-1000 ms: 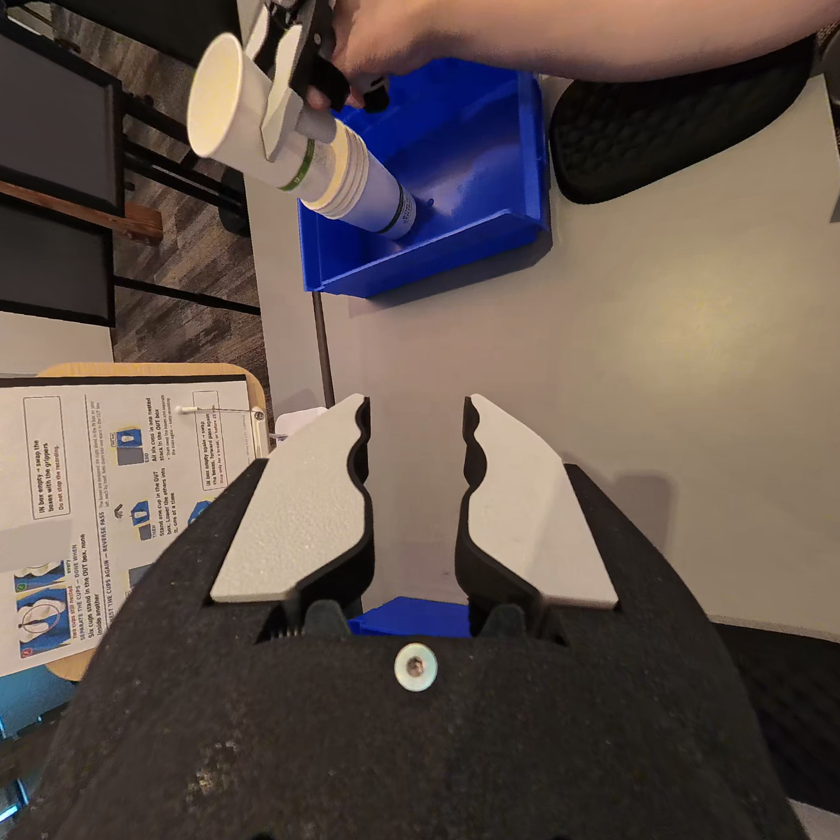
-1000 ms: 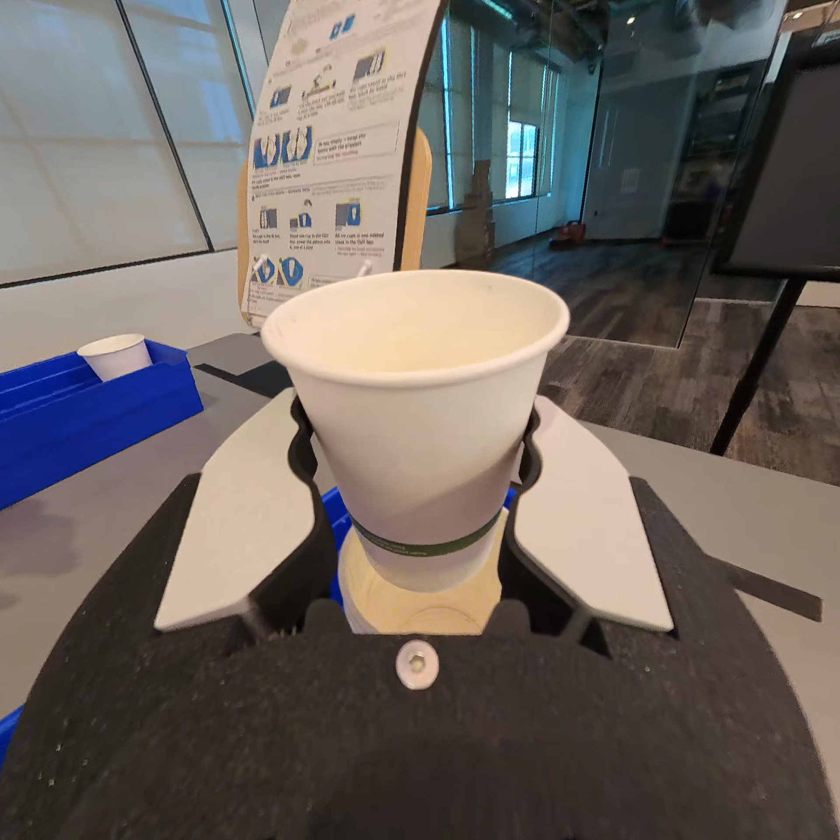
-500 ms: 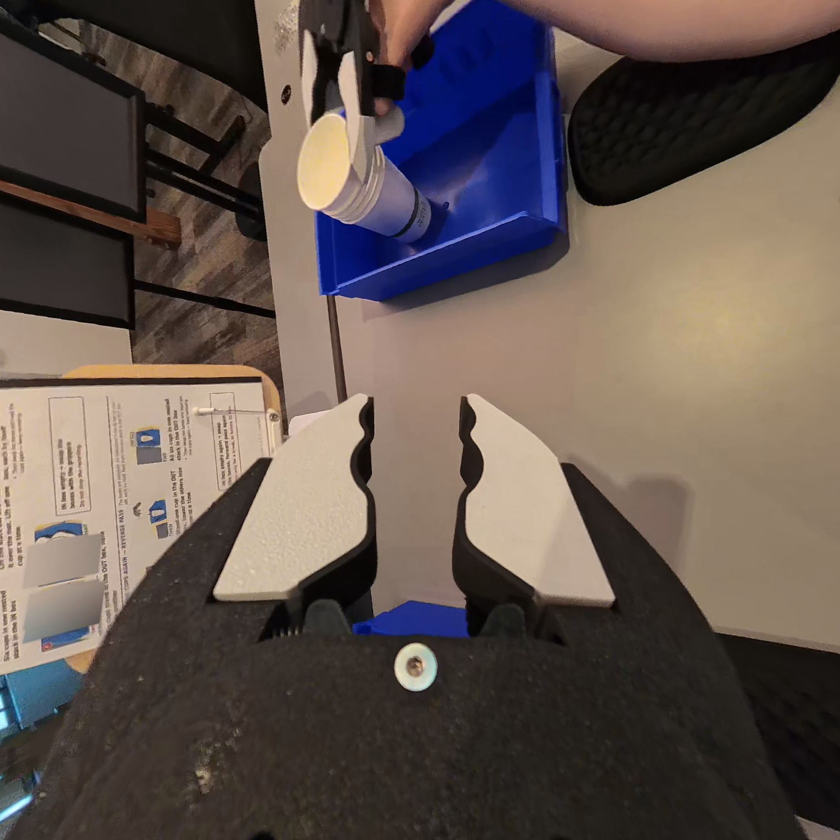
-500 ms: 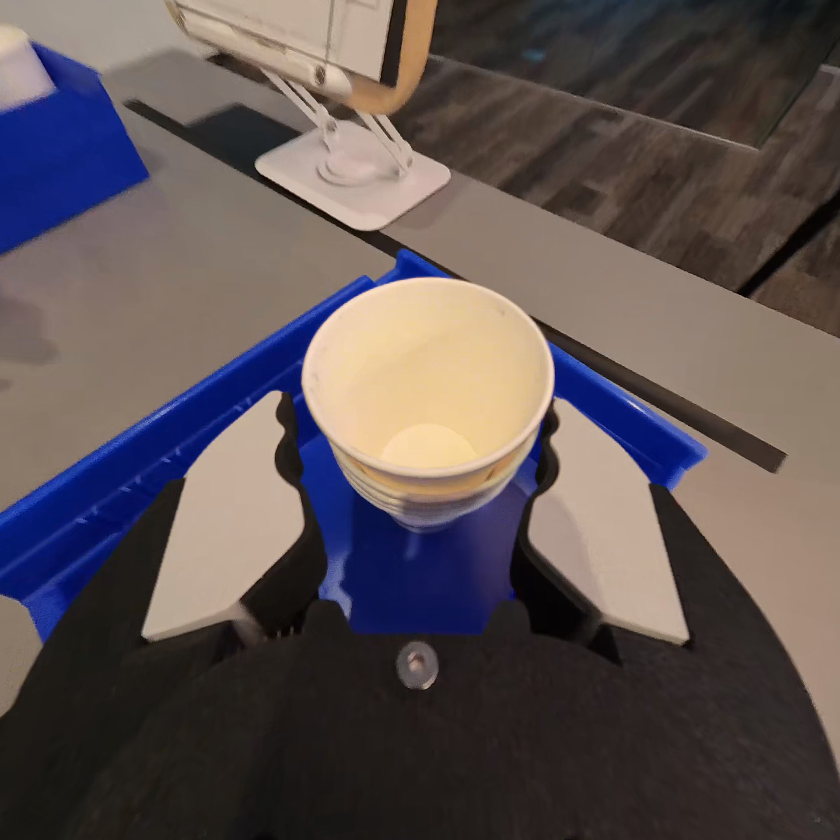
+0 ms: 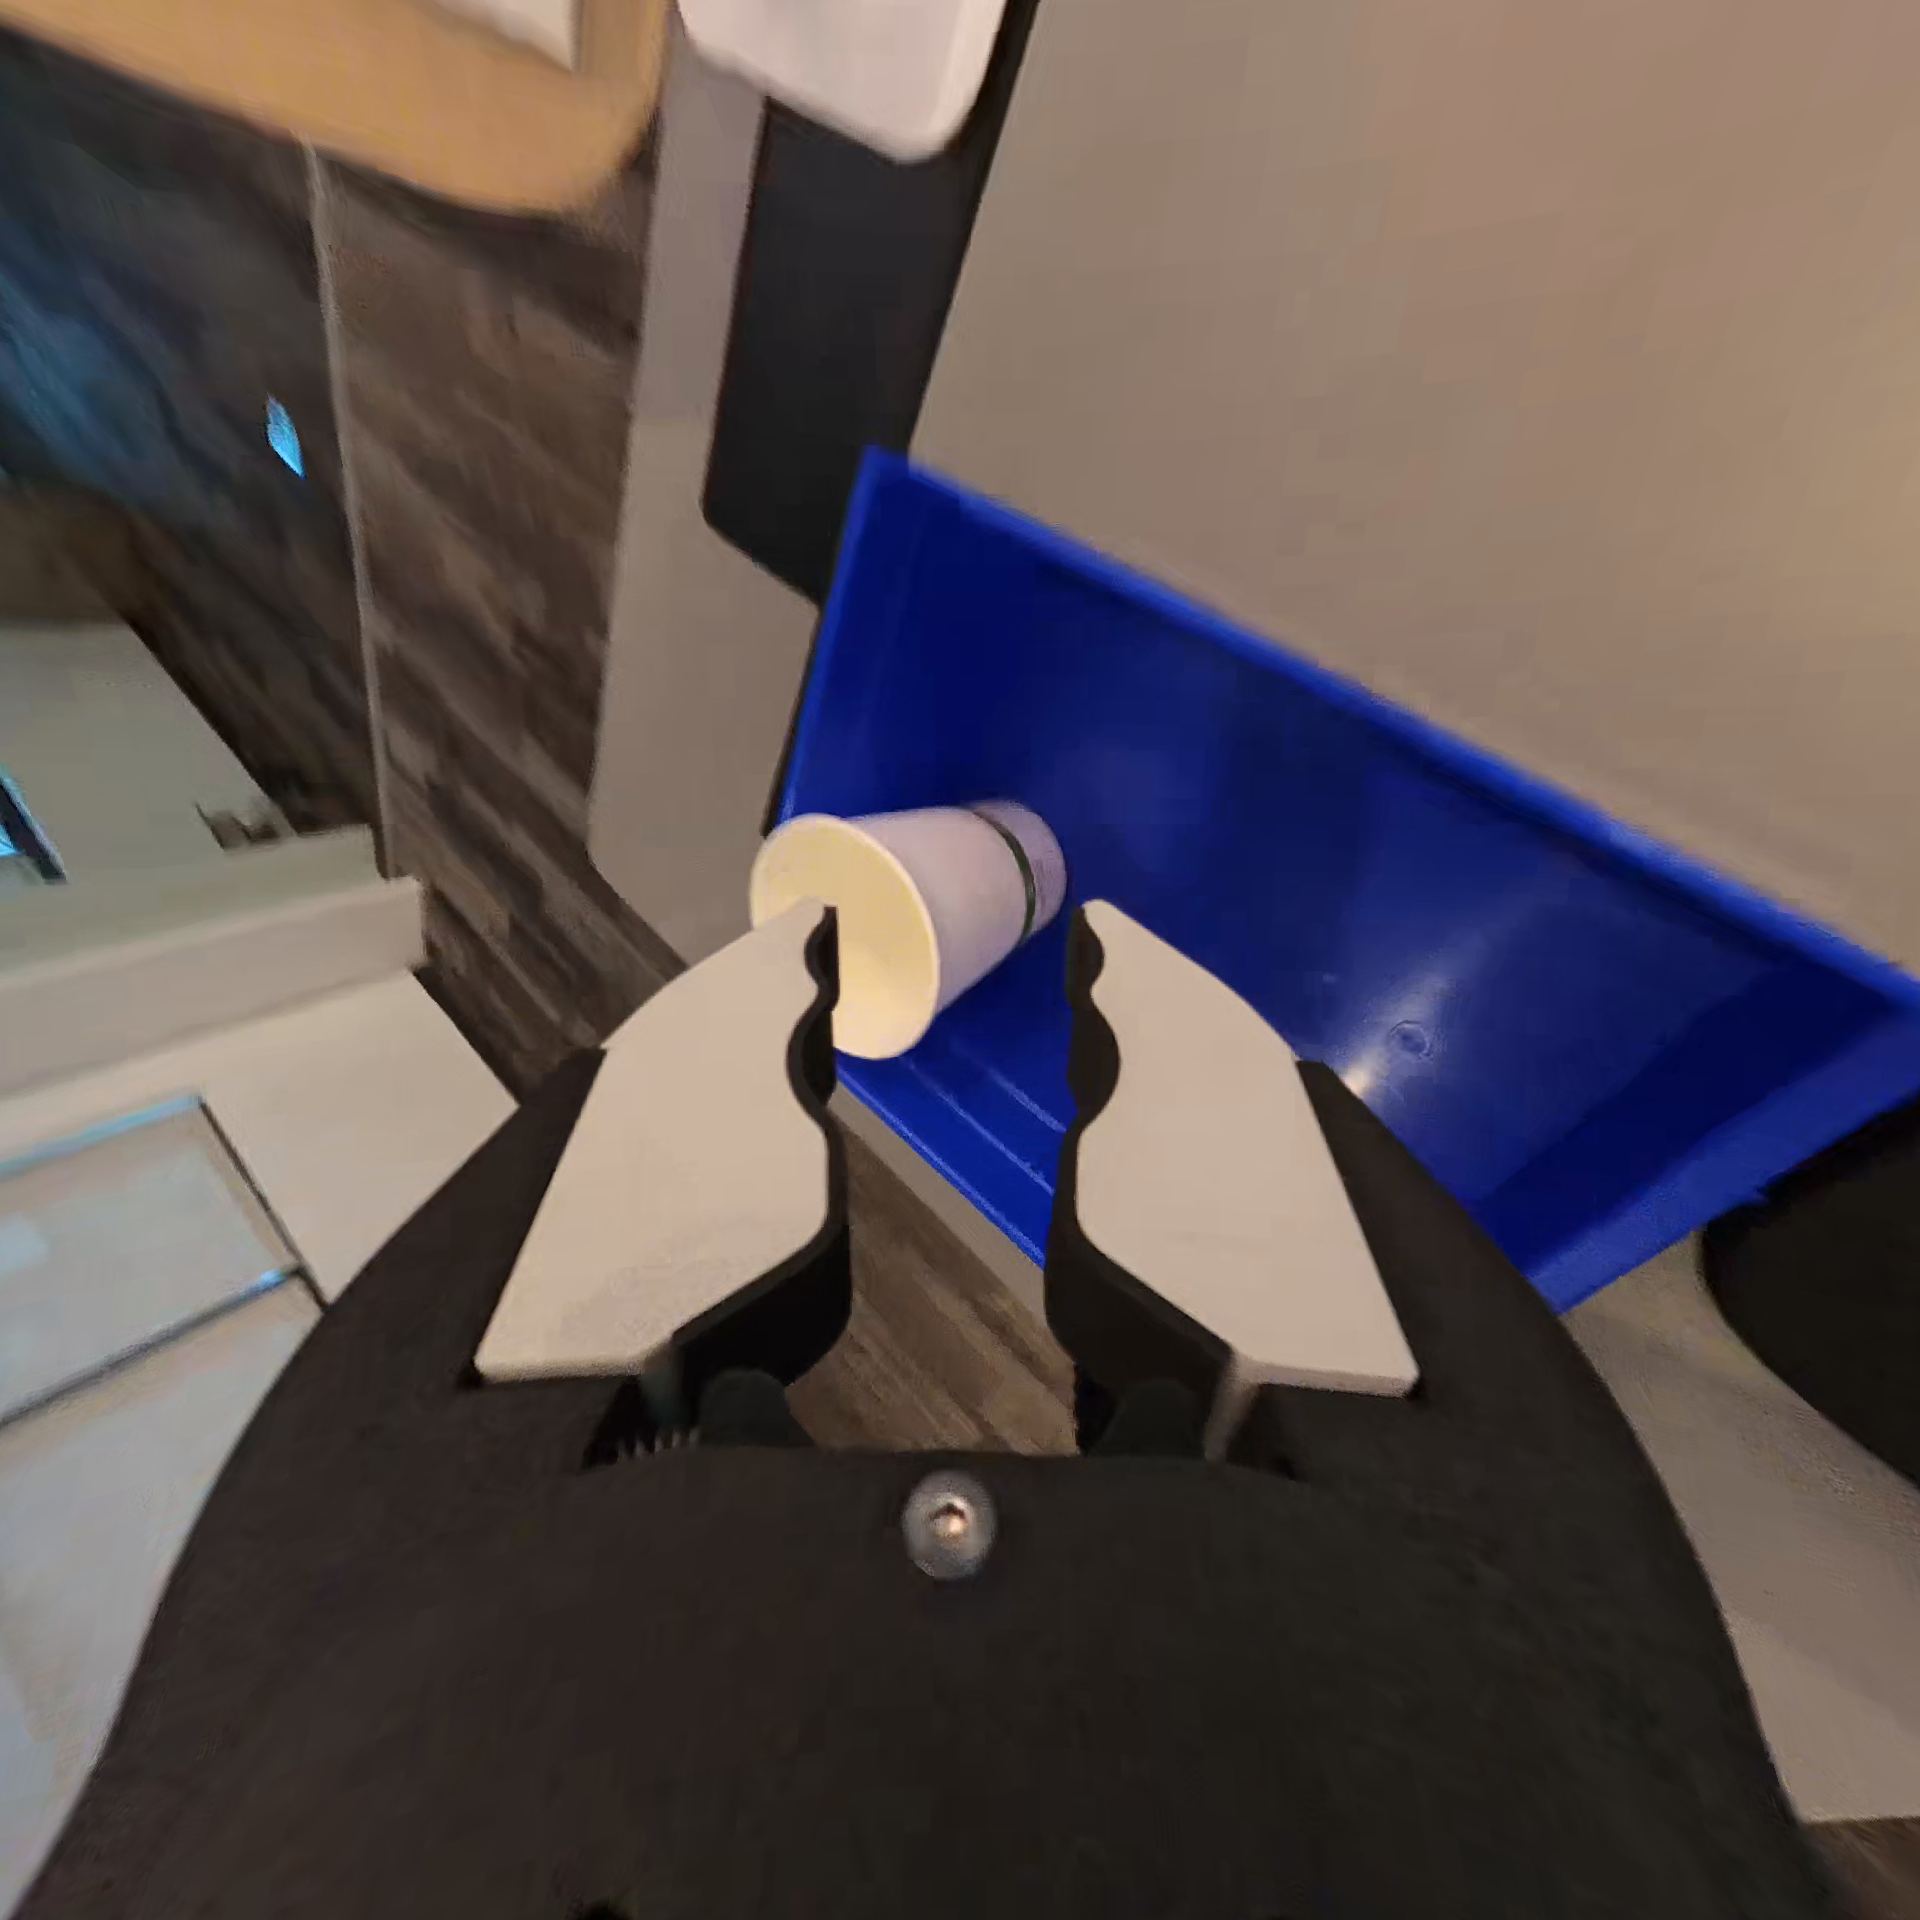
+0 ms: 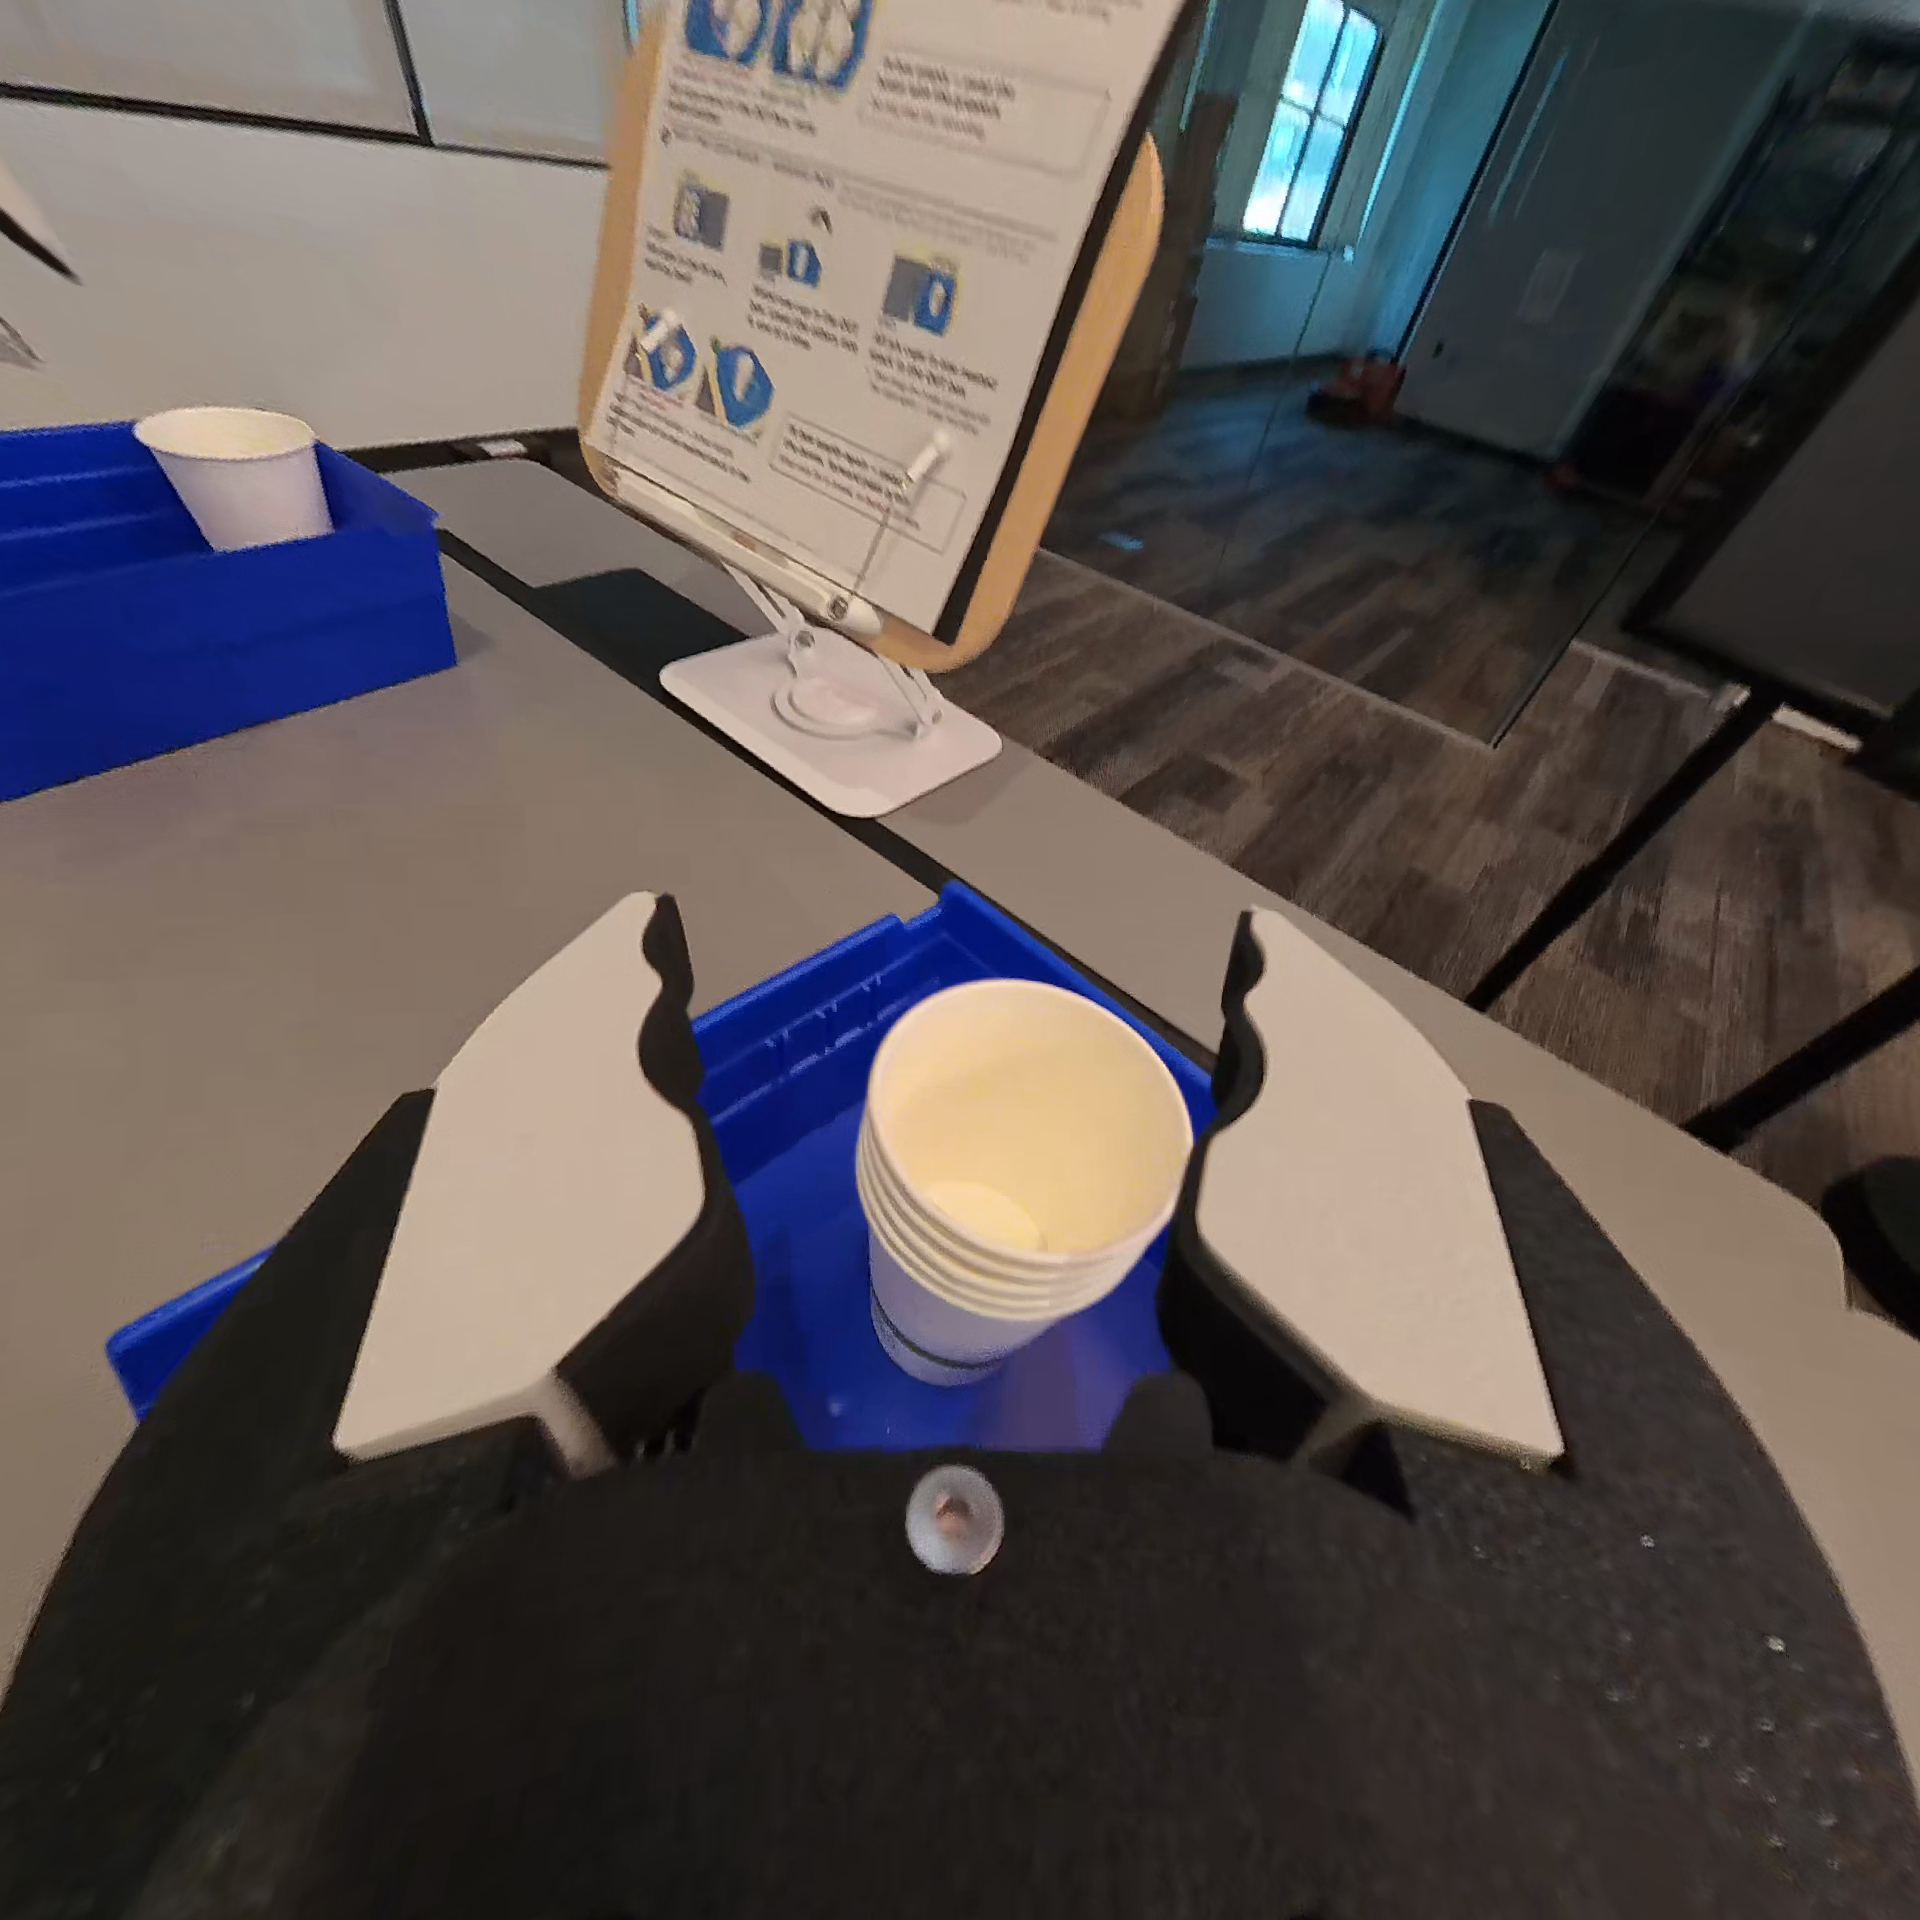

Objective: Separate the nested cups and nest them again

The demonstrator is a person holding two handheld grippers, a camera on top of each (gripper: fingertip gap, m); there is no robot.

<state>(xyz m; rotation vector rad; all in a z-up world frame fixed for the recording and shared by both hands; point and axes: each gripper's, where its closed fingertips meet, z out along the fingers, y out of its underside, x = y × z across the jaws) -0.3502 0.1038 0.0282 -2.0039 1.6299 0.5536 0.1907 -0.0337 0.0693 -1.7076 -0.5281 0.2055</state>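
Note:
In the right wrist view, a stack of several nested white paper cups (image 6: 1023, 1132) stands tilted in the near blue bin (image 6: 810, 1003). My right gripper (image 6: 956, 925) is open just above the stack, one finger on each side, touching nothing. A single white cup (image 6: 241, 483) stands in the far blue bin (image 6: 208, 644) at the left. In the blurred left wrist view, that single cup (image 5: 971, 899) sits in its blue bin (image 5: 1455, 1039). My left gripper (image 5: 945, 925) is open and empty close in front of it, and its left fingertip overlaps the cup's rim.
An instruction board (image 6: 862, 260) on a white stand (image 6: 831, 738) is at the far edge of the grey table (image 6: 364, 935), between the two bins. A black pad (image 5: 1818, 1309) lies beside the bin in the left wrist view. Wood floor lies beyond the table edge.
My right gripper lowered its cup into the stack in the bin, then opened and let go. My left gripper swung from the table middle to the bin with the single cup.

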